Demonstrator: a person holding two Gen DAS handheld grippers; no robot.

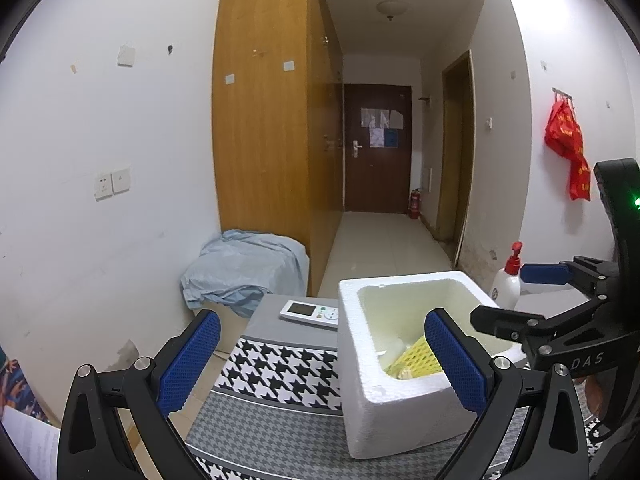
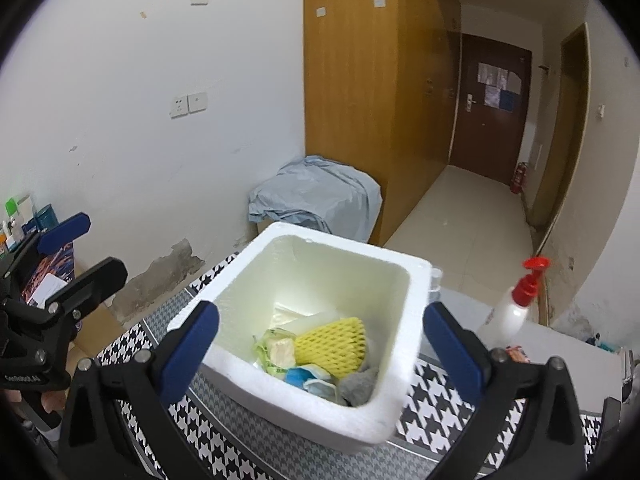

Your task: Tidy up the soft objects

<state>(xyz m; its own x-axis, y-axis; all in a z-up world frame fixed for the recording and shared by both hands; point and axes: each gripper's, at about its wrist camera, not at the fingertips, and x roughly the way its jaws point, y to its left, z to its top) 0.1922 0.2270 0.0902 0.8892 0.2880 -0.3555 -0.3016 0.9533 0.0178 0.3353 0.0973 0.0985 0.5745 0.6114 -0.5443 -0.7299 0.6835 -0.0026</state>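
Note:
A white foam box (image 2: 392, 408) (image 1: 384, 404) stands on the houndstooth cloth (image 1: 280, 372). Inside it lie a yellow foam net (image 2: 334, 344) (image 1: 416, 358), a pale packet in green wrap (image 2: 280, 350), a blue and white soft piece (image 2: 310, 380) and a grey cloth (image 2: 358, 386). My right gripper (image 2: 320, 350) hovers above the box, open wide, with nothing between its pads. My left gripper (image 1: 326, 364) is open too and empty, low over the cloth, its right finger (image 1: 456, 360) in front of the box. The right gripper (image 1: 516, 300) also shows open in the left wrist view.
A white remote control (image 1: 310, 313) lies on the cloth's far edge. A white pump bottle with a red top (image 2: 508, 312) (image 1: 508, 280) stands right of the box. A blue sheet covers a low box (image 1: 244, 270) by the wardrobe. A corridor leads to a brown door (image 1: 376, 148).

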